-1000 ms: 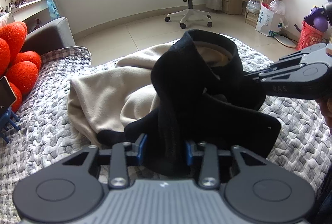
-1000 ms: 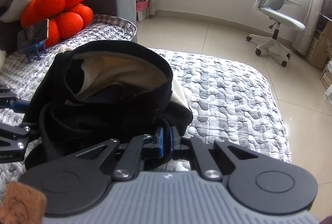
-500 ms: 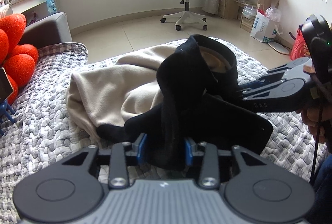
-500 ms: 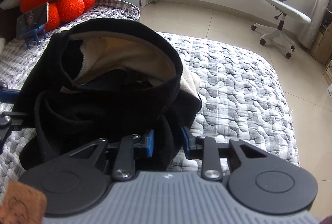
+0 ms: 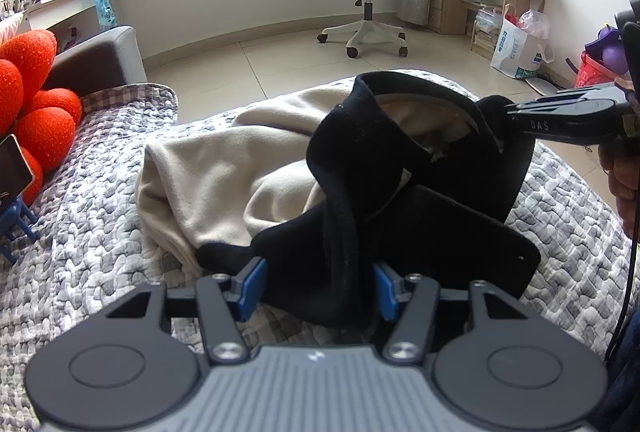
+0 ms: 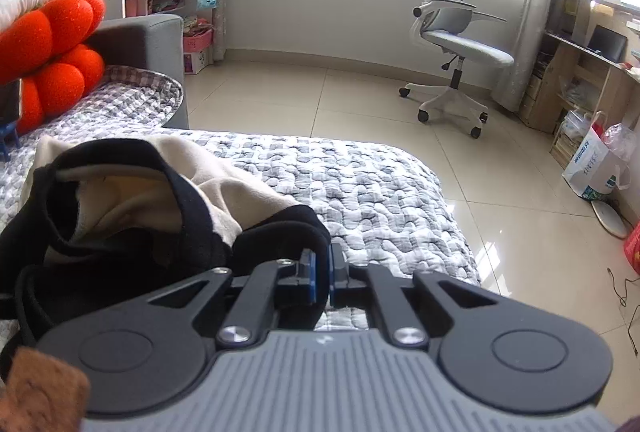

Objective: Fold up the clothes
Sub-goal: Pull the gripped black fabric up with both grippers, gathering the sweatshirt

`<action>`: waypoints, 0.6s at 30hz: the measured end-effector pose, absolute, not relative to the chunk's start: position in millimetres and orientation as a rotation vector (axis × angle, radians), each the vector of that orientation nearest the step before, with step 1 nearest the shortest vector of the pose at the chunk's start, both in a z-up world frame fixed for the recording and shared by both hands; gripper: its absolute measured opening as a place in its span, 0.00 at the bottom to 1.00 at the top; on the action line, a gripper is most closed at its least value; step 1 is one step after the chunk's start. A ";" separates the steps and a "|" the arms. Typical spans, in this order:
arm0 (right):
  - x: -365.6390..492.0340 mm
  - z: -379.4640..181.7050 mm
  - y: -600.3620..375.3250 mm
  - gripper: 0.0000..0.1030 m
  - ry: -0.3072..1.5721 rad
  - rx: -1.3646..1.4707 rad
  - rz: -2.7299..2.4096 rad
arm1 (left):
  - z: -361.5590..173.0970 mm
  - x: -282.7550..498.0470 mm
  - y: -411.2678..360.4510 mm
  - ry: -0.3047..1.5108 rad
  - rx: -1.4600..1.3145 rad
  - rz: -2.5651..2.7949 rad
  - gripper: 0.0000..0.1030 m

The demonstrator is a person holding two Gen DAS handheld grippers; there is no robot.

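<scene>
A black garment [image 5: 420, 232] with a beige fleece inside lies bunched on the bed, partly on top of a beige fleece cloth [image 5: 208, 183]. My left gripper [image 5: 318, 286] is low over the near edge. Its jaws are opening, and a thick twist of black fabric sits loosely between the blue pads. My right gripper [image 5: 508, 109] comes in from the right and is shut on the garment's raised black rim. In the right wrist view the black fabric [image 6: 192, 216] reaches the closed tips of the right gripper [image 6: 321, 272], and the beige cloth [image 6: 248, 191] shows behind it.
A grey quilted cover [image 5: 80, 232] spreads over the bed. A red flower cushion [image 5: 28, 91] and a phone on a blue stand [image 5: 14, 167] sit at the left. A person's hand [image 5: 624, 171] holds the right gripper. An office chair [image 6: 456, 43] stands on the tiled floor.
My left jaws have spread wider around the black fabric. My right jaws parted briefly and closed again on the rim, and that gripper turned so its view swung right.
</scene>
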State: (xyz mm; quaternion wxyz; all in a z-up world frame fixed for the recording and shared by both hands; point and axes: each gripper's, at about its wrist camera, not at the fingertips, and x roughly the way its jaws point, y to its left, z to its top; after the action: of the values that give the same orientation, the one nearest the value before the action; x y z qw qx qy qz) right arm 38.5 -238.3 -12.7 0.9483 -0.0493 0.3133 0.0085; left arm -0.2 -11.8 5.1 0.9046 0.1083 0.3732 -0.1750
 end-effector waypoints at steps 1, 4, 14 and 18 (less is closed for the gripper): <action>39.1 -13.8 -236.2 0.06 0.646 -0.102 0.030 | 5.0 0.3 -11.7 0.773 0.220 -0.363 0.46; 42.2 -15.6 -234.6 0.11 0.680 -0.062 0.078 | 4.6 1.7 -11.4 0.779 0.210 -0.370 0.33; 39.6 -15.6 -233.7 0.16 0.703 -0.035 0.133 | 11.8 0.1 -0.7 0.761 0.158 -0.366 0.09; 38.5 -15.4 -232.9 0.16 0.705 -0.031 0.148 | 9.8 2.3 -1.3 0.770 0.169 -0.352 0.09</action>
State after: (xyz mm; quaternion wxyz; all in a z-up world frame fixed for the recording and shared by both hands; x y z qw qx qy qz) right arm 38.5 -232.9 -15.4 0.9357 -0.0154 0.3449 0.0722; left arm 2.3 -1.3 9.8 0.9082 0.0821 0.3733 -0.1708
